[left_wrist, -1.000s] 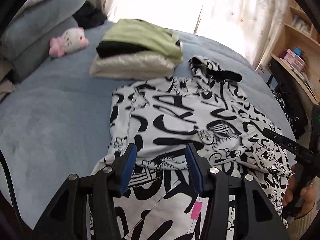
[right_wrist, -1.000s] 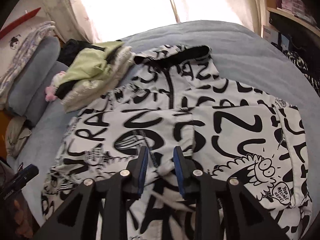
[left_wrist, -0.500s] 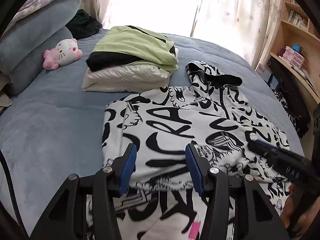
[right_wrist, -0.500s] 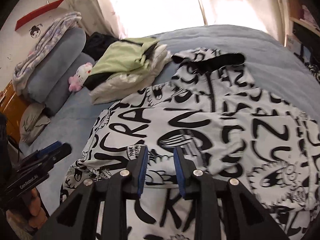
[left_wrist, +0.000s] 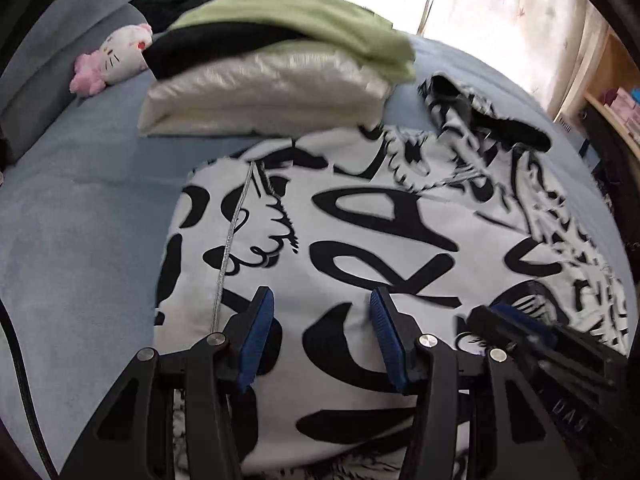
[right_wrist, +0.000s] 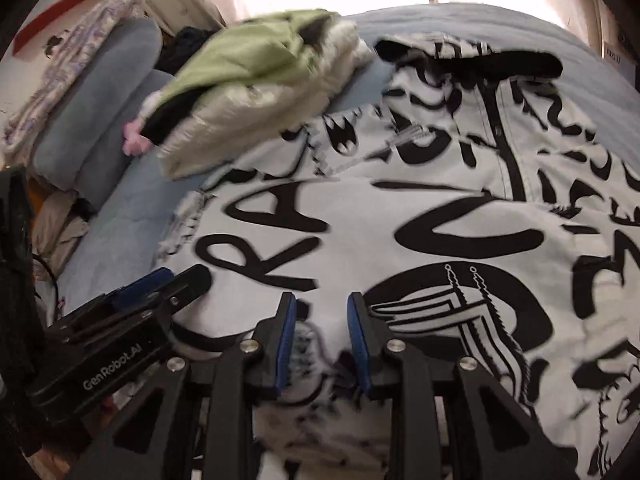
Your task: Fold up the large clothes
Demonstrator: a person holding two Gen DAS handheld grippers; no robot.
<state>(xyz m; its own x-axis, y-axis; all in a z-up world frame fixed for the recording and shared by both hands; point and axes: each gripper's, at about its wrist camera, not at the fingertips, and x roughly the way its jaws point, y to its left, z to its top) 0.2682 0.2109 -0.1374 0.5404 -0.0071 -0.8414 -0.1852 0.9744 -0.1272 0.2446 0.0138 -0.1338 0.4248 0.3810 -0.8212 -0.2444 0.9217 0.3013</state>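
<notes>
- Left gripper point(left_wrist: 320, 336): jaws spread, nothing between the blue pads, poised low over the near part of the hoodie; contact with the cloth cannot be told.
- Right gripper point(right_wrist: 321, 340): jaws apart with a narrower gap, nothing pinched, close above the same garment.
- Bed point(left_wrist: 80, 220): blue cover, carries every item listed below.
- Hoodie point(left_wrist: 380, 232): white with black lettering, spread flat across the bed, hood toward the window; lower part looks folded up over the body.
- Stack of folded clothes point(left_wrist: 276, 68): 3 layers, pale cream at the bottom, black in the middle, green on top; sits just beyond the hoodie, touching its far edge.
- Plush toy point(left_wrist: 112, 60): pink and white, beside the stack, against the grey pillows point(right_wrist: 100, 92).
</notes>
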